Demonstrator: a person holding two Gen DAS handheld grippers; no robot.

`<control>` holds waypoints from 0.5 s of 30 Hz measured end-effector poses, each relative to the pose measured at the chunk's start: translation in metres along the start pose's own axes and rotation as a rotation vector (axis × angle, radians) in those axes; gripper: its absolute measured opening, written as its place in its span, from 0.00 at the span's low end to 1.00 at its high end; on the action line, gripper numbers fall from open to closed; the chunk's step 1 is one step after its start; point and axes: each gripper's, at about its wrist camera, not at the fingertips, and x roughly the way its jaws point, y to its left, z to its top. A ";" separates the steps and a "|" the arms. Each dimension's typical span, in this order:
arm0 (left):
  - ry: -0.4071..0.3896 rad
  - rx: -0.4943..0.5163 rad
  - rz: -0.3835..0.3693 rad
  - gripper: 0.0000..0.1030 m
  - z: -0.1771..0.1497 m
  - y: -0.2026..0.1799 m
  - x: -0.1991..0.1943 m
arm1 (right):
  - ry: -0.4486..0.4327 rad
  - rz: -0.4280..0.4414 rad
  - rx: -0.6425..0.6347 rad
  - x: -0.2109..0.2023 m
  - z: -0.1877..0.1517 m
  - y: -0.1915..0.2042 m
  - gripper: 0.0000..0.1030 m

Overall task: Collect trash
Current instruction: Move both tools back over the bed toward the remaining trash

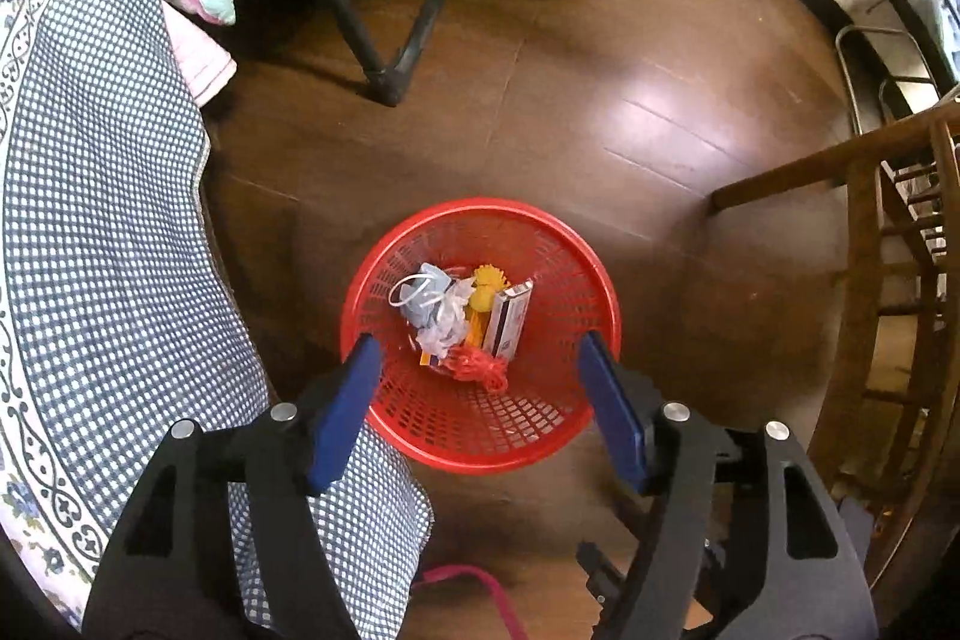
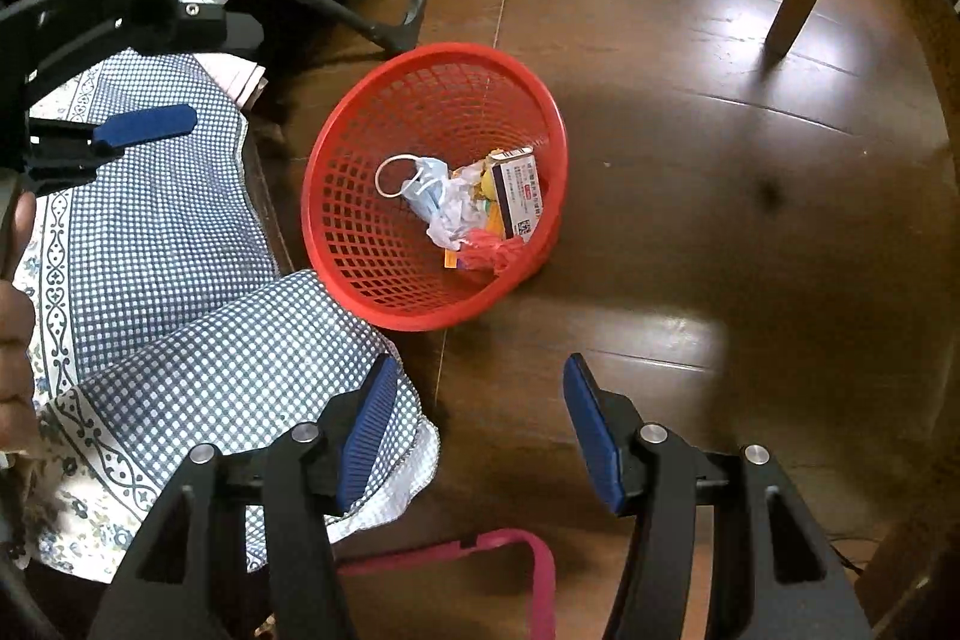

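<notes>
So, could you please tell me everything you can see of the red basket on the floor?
The red basket is a round, lattice-walled bin that looks like plastic, with a solid rim. It stands upright on the dark wooden floor, beside the hanging checked cloth. At its bottom lie a blue face mask, crumpled white plastic, a printed carton, yellow pieces and red netting. Neither hand-held gripper touches it.
</notes>
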 end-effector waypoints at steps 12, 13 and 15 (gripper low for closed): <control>-0.196 0.064 -0.064 0.69 -0.004 -0.019 -0.088 | -0.056 -0.020 -0.057 -0.047 -0.001 0.021 0.55; -0.215 0.070 -0.068 0.69 -0.007 -0.020 -0.097 | -0.060 -0.021 -0.063 -0.051 -0.001 0.022 0.55; -0.261 0.092 -0.065 0.71 -0.017 -0.023 -0.120 | -0.066 -0.025 -0.076 -0.060 -0.005 0.028 0.55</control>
